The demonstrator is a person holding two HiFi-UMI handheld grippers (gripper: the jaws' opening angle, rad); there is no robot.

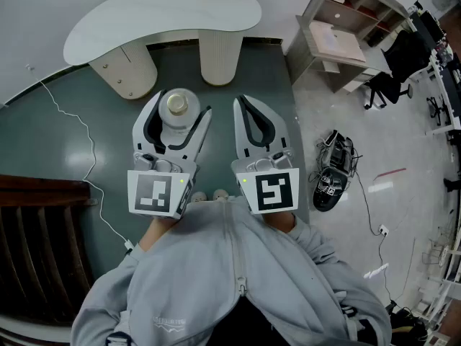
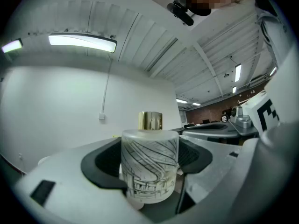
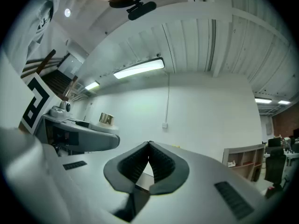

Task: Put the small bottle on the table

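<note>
Two tools side by side, both roughly level. Left tool (image 1: 180,111): clamped on the small bottle (image 2: 149,167), dark pads pressing on either side of its frosted, line-patterned body. Bottle upright between the jaws, gold cap (image 2: 150,120) standing above them. Right tool (image 1: 241,105): just beside the left one, jaws together at the tips, nothing between them. White curved desk (image 1: 144,16) lies ahead of both tools, apart from the bottle; dark green floor (image 1: 86,114) beneath them.

The left gripper (image 1: 183,104) holds the small bottle (image 1: 175,120) upright.
</note>
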